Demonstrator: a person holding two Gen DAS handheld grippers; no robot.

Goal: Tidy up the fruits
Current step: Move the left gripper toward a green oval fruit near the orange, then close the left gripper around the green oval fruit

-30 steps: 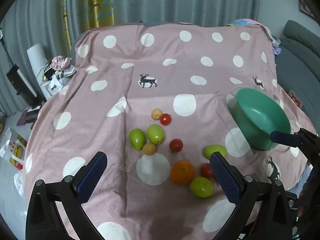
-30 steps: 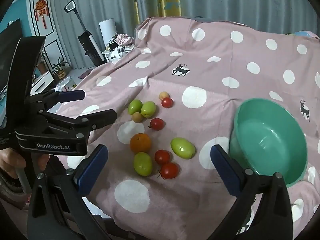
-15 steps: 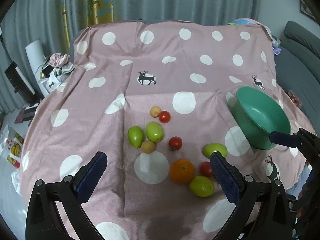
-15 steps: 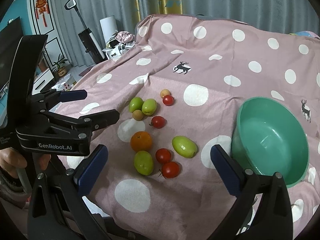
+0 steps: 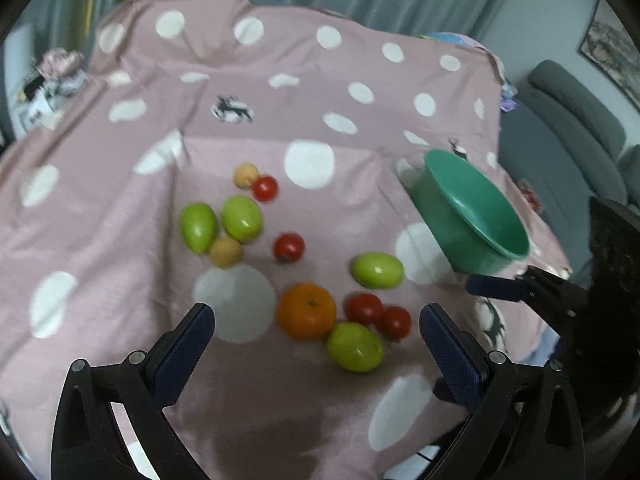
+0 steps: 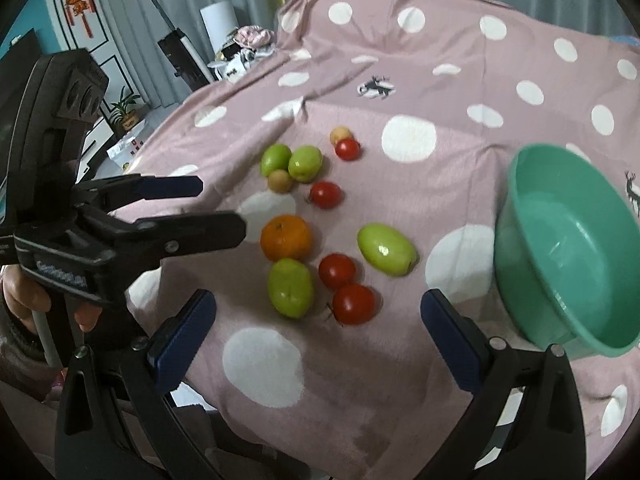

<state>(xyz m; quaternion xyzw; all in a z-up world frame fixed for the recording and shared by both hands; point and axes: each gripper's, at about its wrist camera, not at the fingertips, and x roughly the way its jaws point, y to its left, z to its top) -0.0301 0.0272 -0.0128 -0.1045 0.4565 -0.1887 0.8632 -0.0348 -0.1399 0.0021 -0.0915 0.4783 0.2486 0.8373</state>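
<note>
Both grippers were black plastic frames with triangular cut-outs and silver screws at the joints. Each finger of the right gripper (image 6: 318, 324) and the left gripper (image 5: 316, 338) ended in a dark blue textured pad. The left gripper's body carried blurred white lettering below its fingers, above a hand (image 6: 24, 300) in a dark knitted cuff.
</note>
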